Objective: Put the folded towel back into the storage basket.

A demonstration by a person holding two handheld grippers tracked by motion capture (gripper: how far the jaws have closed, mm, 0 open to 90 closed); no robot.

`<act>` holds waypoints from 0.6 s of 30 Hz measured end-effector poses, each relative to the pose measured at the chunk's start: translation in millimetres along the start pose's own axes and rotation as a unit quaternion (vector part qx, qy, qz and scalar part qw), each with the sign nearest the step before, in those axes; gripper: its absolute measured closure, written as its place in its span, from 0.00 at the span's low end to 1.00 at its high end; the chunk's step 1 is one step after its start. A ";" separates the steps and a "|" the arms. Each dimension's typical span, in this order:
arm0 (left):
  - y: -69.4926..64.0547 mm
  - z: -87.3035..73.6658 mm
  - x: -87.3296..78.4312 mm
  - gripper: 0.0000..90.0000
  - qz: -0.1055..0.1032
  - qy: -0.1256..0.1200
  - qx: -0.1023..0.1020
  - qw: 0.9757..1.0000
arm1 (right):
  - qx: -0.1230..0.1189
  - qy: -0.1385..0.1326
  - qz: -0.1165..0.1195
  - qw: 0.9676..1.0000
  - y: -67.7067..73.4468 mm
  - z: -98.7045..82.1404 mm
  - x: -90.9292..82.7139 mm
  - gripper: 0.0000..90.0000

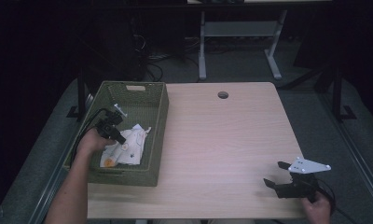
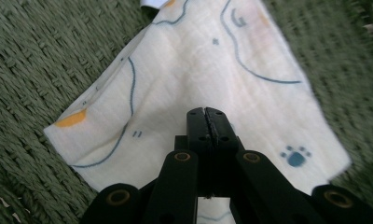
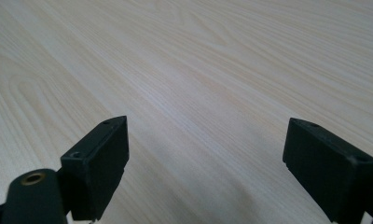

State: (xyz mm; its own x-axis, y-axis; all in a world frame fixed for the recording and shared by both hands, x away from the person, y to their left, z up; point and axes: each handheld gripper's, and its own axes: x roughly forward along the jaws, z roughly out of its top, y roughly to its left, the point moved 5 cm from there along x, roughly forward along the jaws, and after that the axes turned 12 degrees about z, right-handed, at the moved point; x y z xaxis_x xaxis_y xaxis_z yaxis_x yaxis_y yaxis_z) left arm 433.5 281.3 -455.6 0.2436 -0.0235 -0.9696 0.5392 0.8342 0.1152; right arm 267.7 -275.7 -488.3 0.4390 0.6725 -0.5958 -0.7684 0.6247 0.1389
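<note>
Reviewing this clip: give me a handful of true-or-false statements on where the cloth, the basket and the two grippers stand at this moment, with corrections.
1. The white printed cloth lies inside the green woven basket. True.
2. The left gripper has its fingers spread wide above the cloth. False: its fingers are closed together, low over the cloth; whether fabric is pinched between them cannot be told.
3. The right gripper is open over bare wooden table. True.
4. The basket sits at the table's right edge. False: in the high view it stands at the left edge.
5. The right gripper holds a second cloth. False: nothing is between its fingers.
</note>
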 end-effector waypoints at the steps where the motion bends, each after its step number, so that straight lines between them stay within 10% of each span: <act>1: 0.0 0.0 0.0 1.00 0.000 0.000 0.000 1.000 | 0.000 0.000 0.000 1.000 0.0 0.0 0.0 0.15; 7: 0.6 -0.3 7.8 0.98 0.004 0.013 -0.001 1.000 | -0.002 -0.001 0.001 1.000 -0.3 -1.5 -2.1 0.15; 18: -1.8 -6.4 -34.3 0.89 -0.029 -0.077 -0.029 0.996 | 0.001 -0.004 0.003 1.000 -0.4 -0.3 -1.6 0.15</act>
State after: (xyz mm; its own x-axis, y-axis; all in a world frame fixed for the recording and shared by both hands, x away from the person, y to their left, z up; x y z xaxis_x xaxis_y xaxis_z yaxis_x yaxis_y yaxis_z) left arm 419.1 284.1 -423.9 0.3366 -0.1531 -0.9291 0.5102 0.8590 0.0433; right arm 267.1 -277.1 -487.7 0.4381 0.6798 -0.5881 -0.7699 0.6215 0.1449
